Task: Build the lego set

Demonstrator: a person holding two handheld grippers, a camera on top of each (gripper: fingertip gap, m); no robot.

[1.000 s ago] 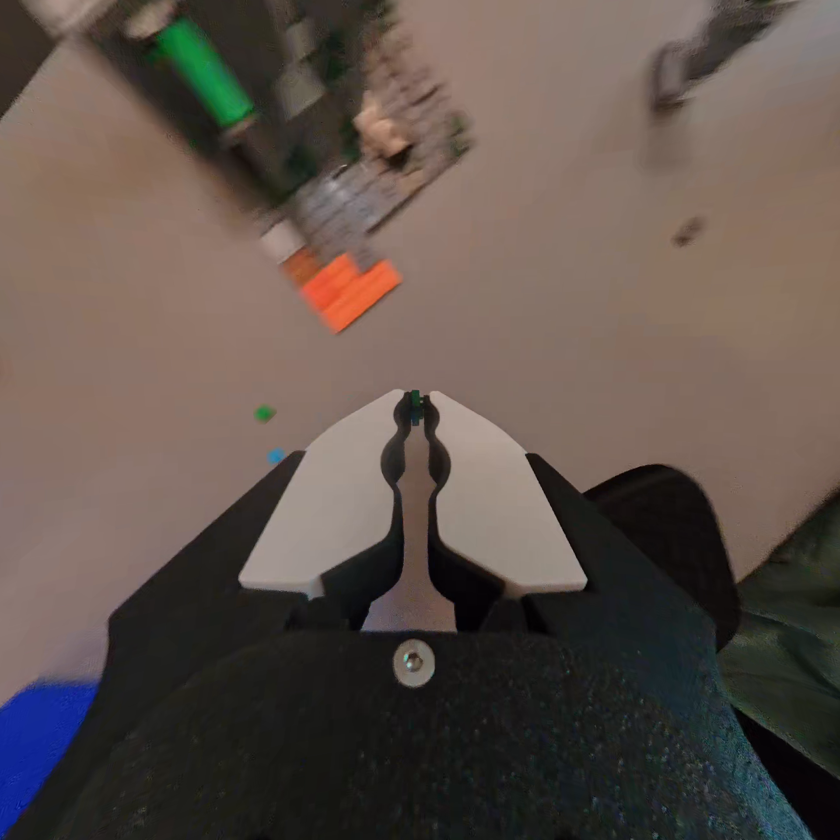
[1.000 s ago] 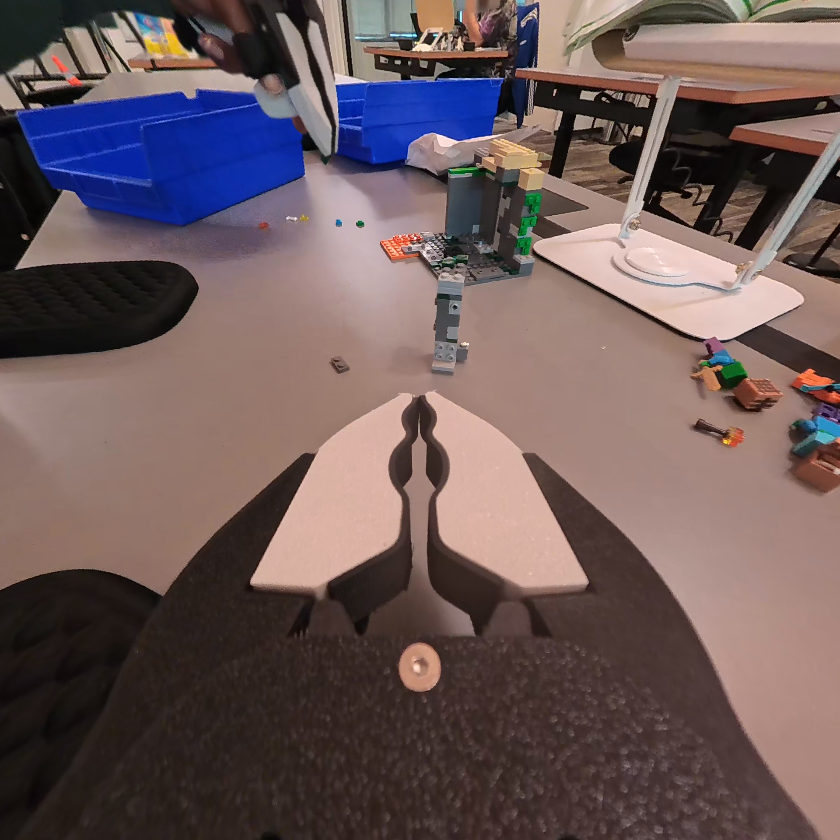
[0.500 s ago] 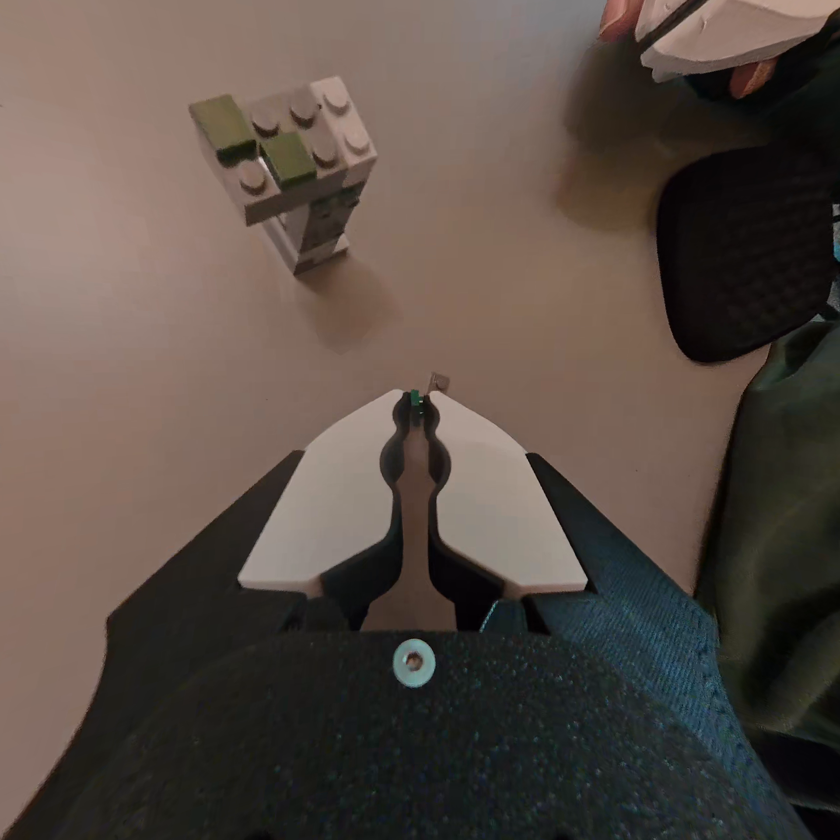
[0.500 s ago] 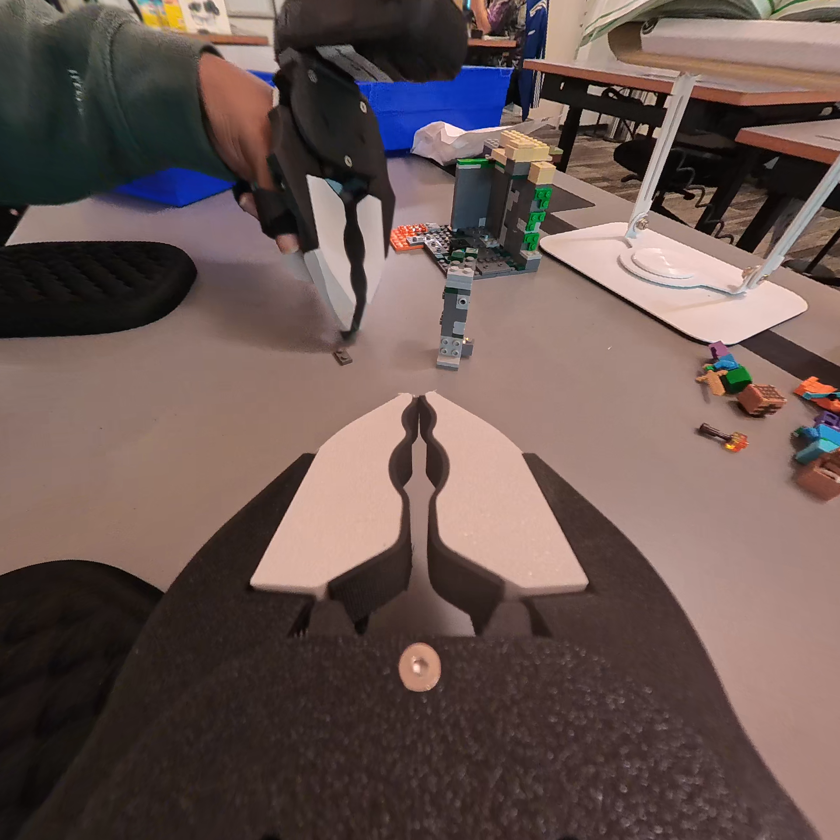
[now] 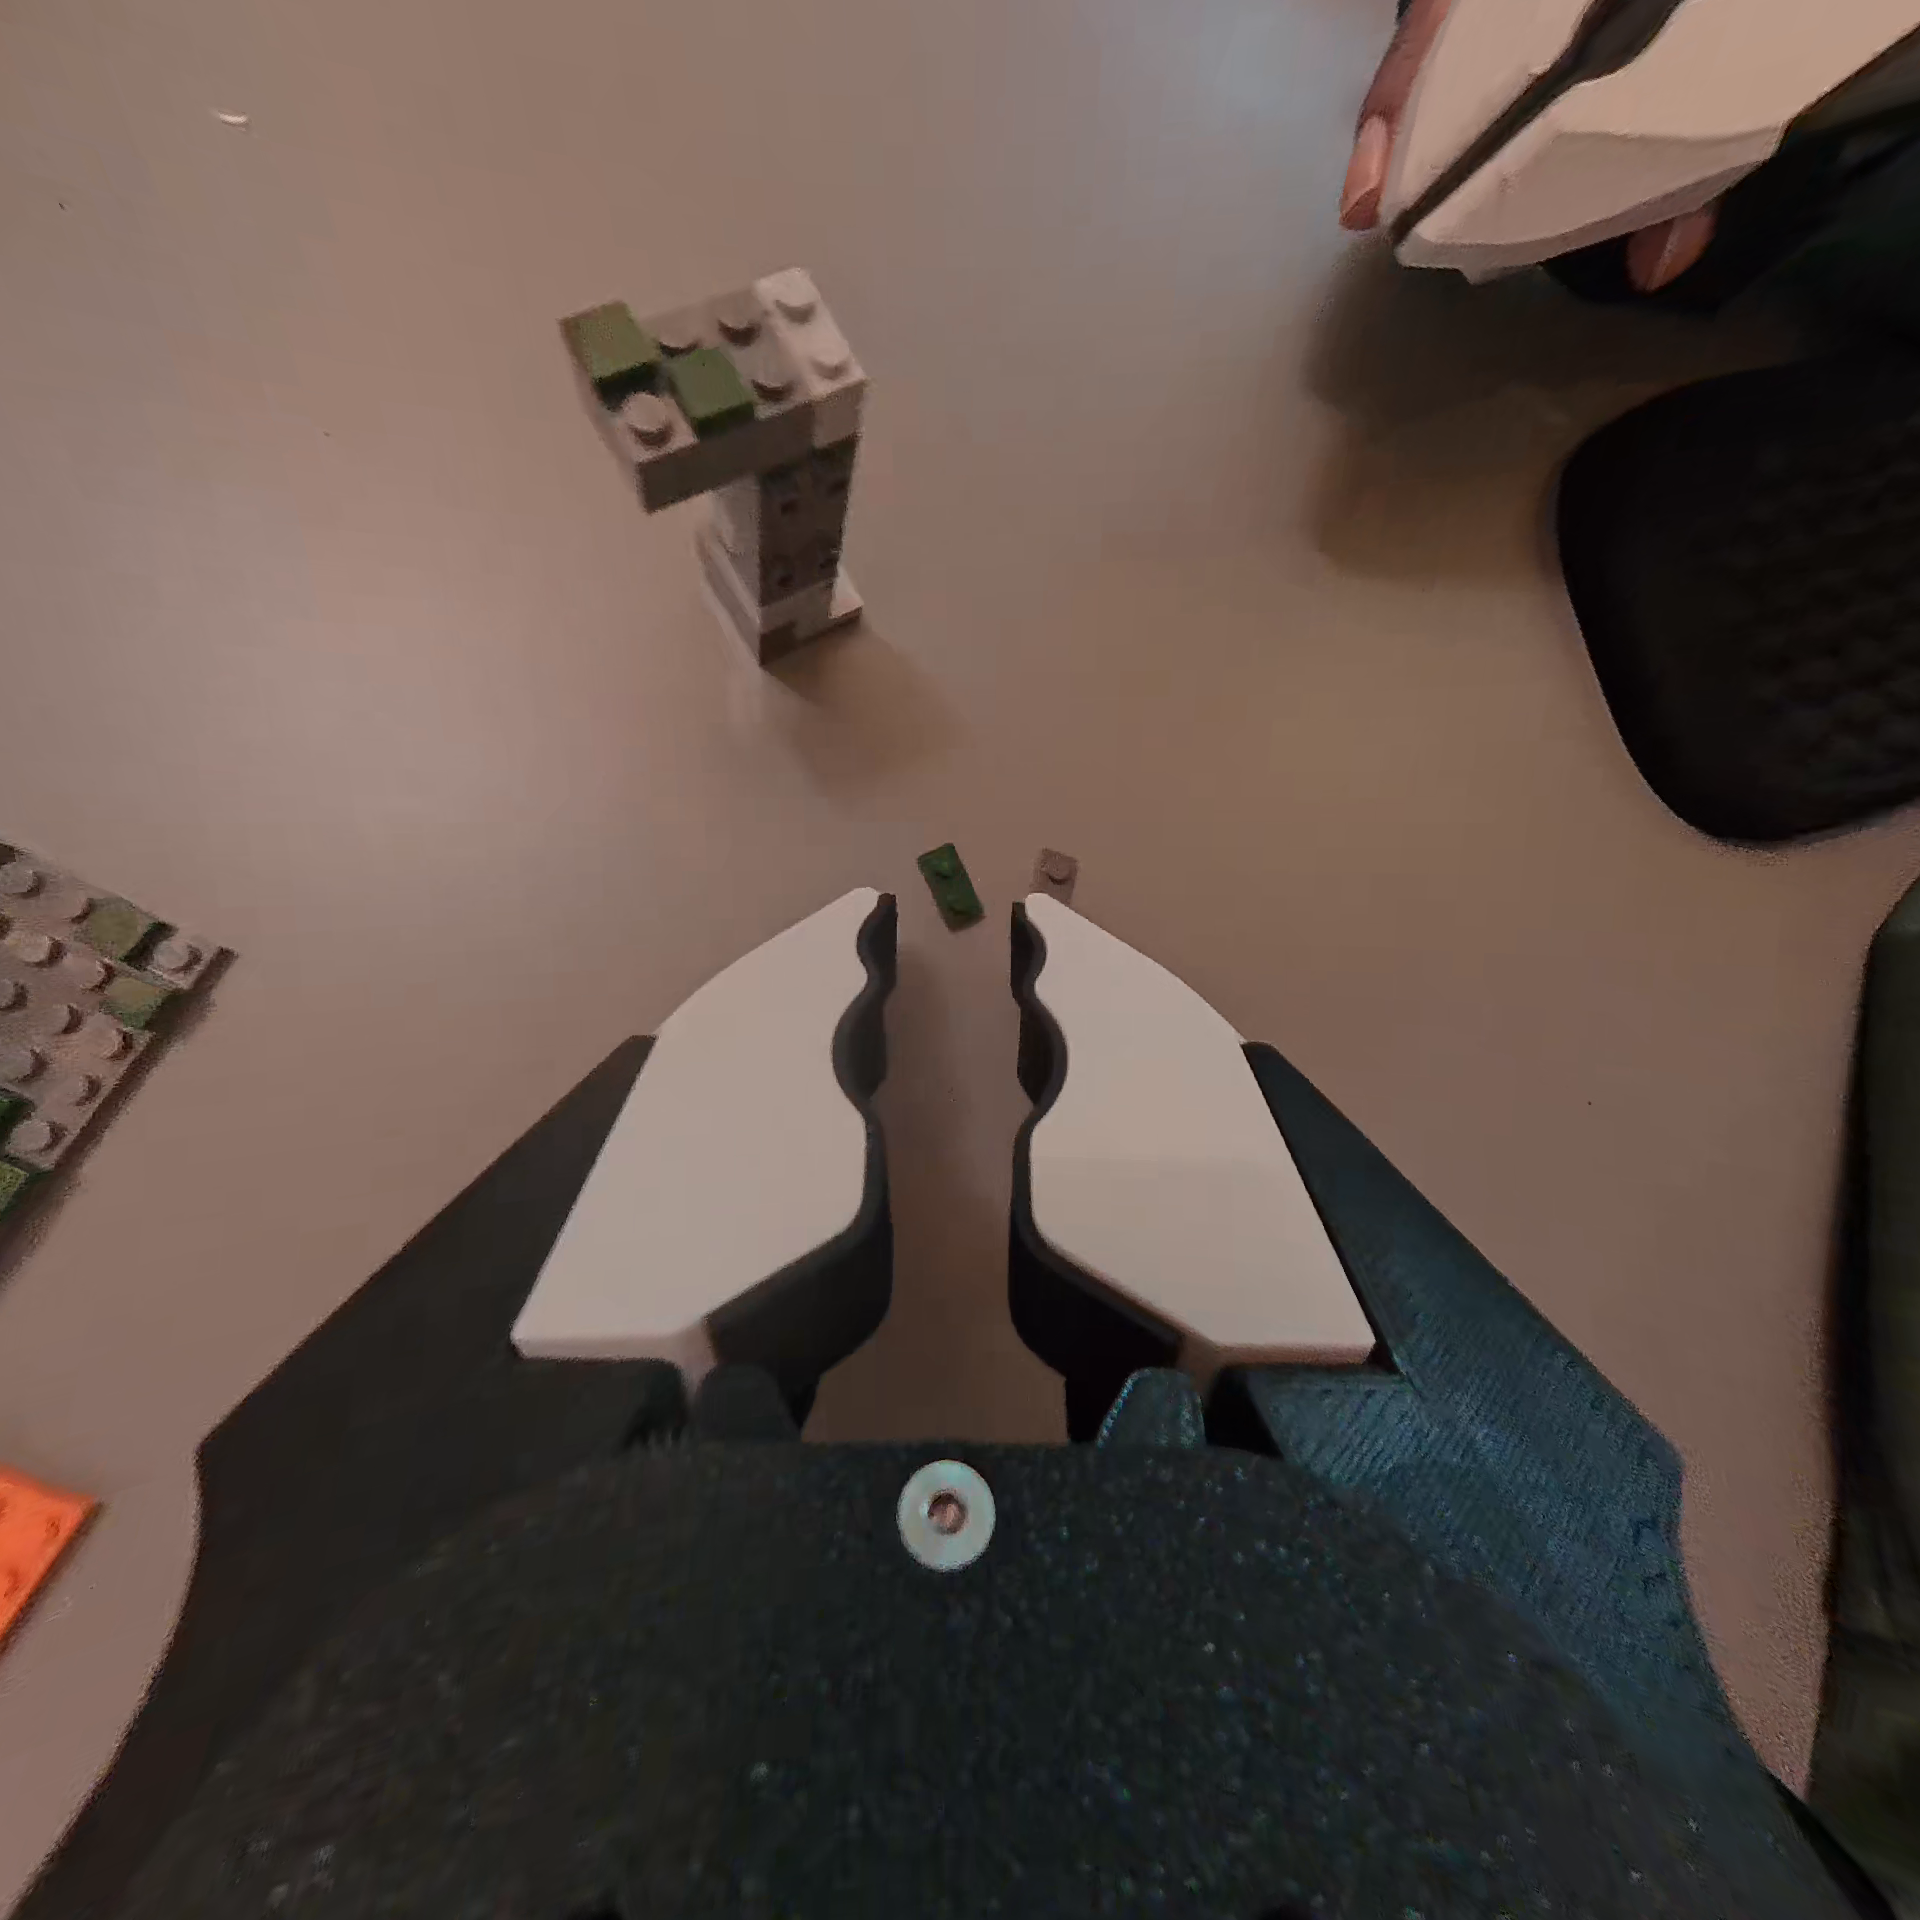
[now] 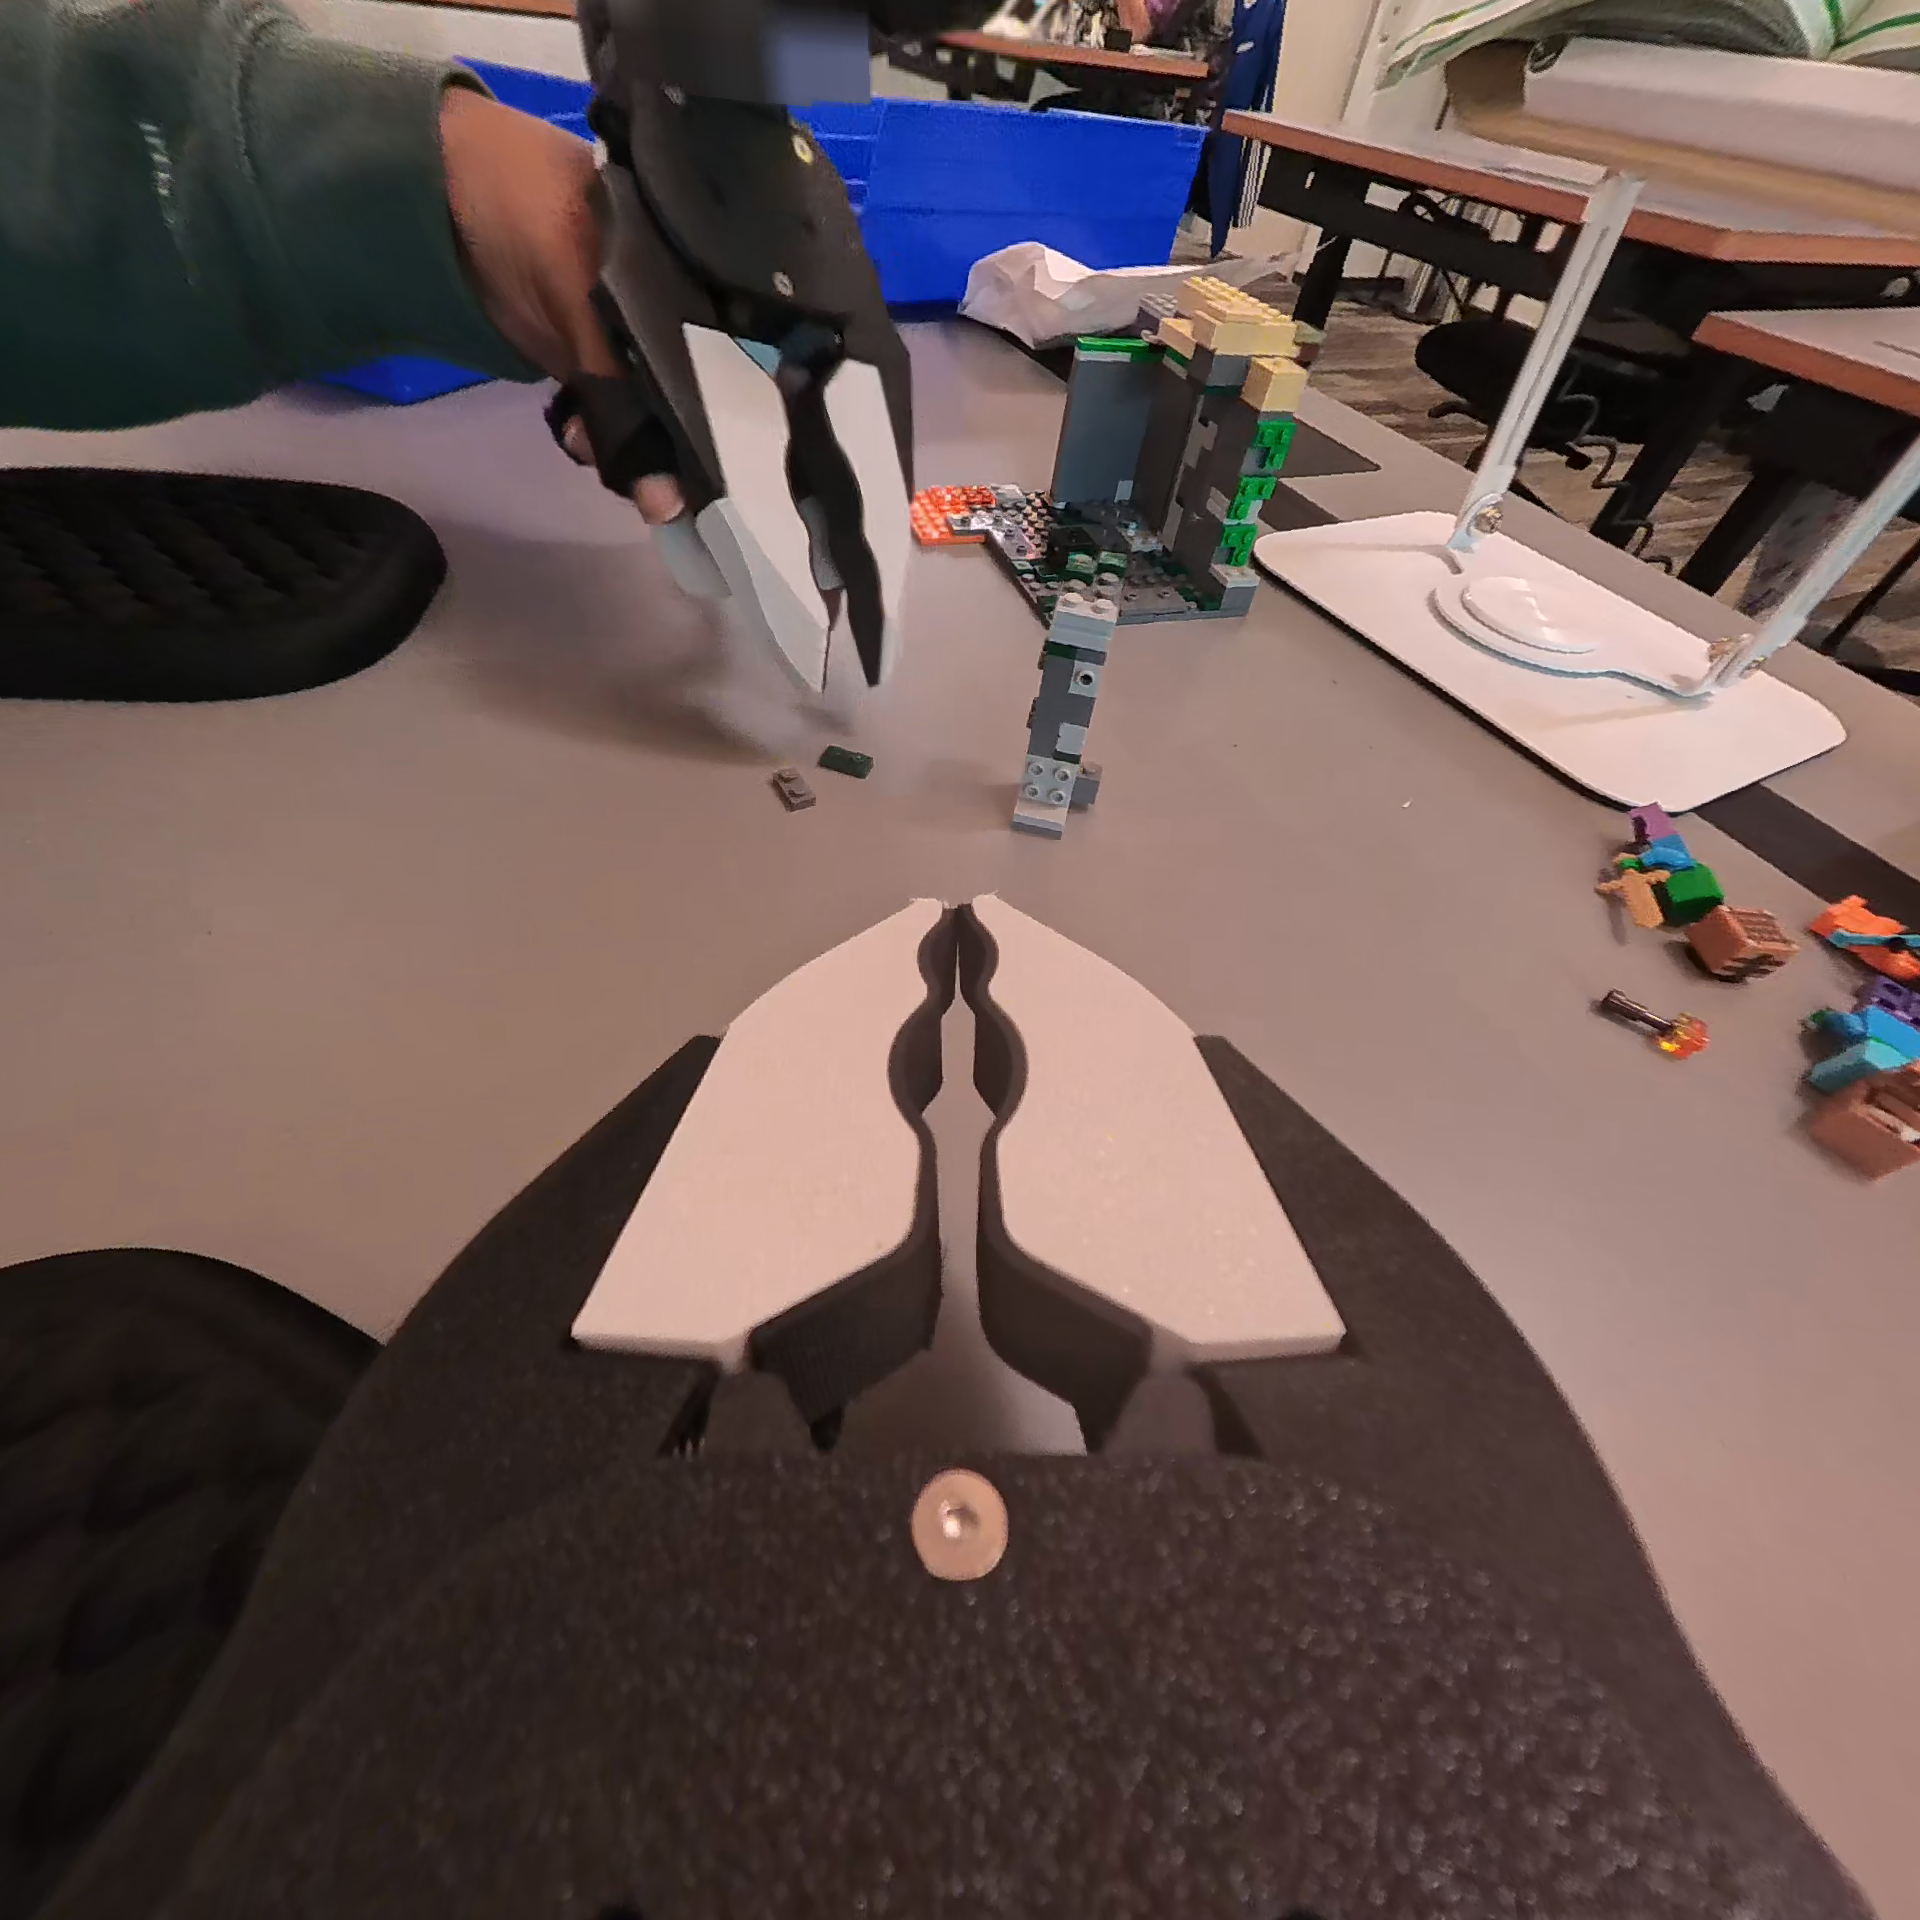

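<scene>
A grey bench [image 6: 312, 883] in a room of desks and blue bins [image 6: 1029, 177]. A small grey brick tower [image 6: 1065, 717] stands before the larger build [image 6: 1164, 488]. My left tongs [image 5: 948, 914], clamped on the green piece [image 5: 951, 885] half a second ago, now gape above it; it lies beside a grey piece [image 5: 1058, 869]. My right tongs [image 6: 956, 906] stay closed, empty.

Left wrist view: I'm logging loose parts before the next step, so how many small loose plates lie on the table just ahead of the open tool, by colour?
Dark green plate: 1
Grey plate: 1
Total: 2
Both lie flat on the table, apart from each other, just beyond the tips of the left tool, which holds nothing.
</scene>
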